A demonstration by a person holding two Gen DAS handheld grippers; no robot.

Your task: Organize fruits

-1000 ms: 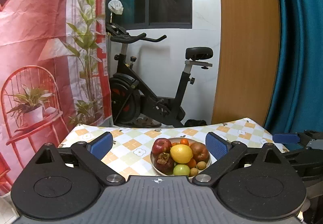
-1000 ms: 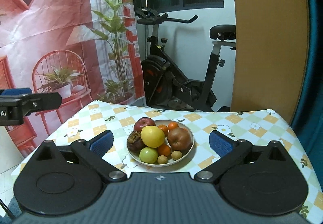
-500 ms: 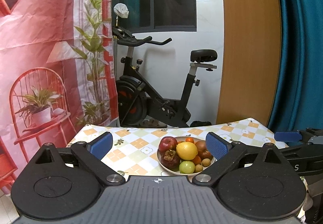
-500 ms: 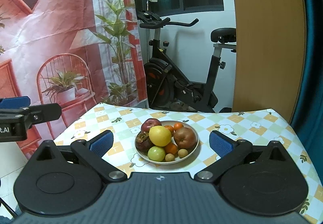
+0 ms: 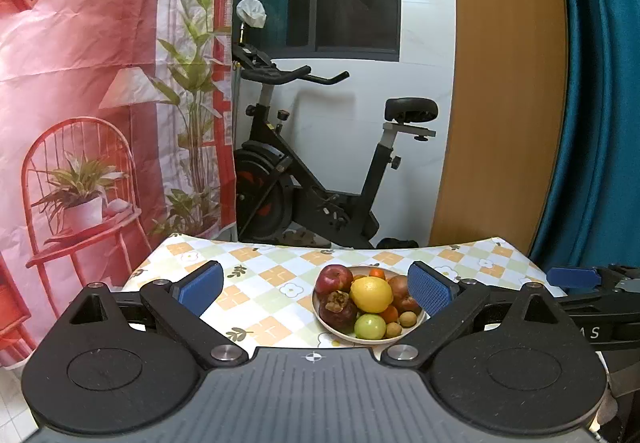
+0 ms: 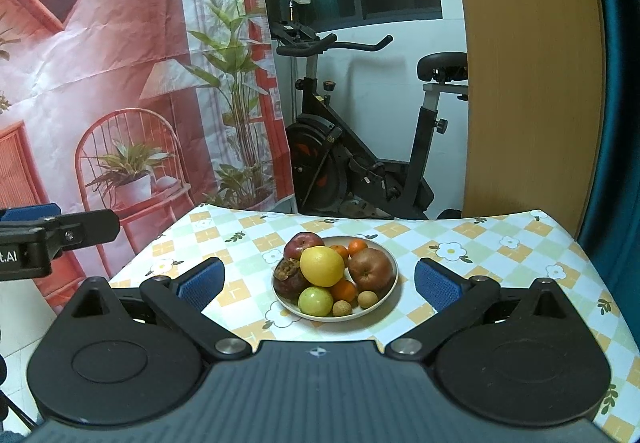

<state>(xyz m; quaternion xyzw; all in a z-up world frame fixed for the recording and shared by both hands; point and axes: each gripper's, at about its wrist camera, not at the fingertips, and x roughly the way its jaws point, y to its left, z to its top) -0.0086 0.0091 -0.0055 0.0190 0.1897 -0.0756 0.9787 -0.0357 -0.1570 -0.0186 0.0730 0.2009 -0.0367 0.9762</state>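
A white plate heaped with fruit sits mid-table: a yellow lemon on top, red apples, a brownish apple, a mangosteen, a green fruit, small oranges and longans. The plate also shows in the left wrist view, with the lemon. My left gripper is open and empty, in front of the plate. My right gripper is open and empty, facing the plate from the near side.
The table has a checked flower tablecloth. Behind it stand an exercise bike, a red printed backdrop, a wooden panel and a teal curtain. The other gripper shows at each view's edge.
Both grippers have drawn back and risen a little; the plate looks smaller and has shifted right in both views. Both jaws stayed open.
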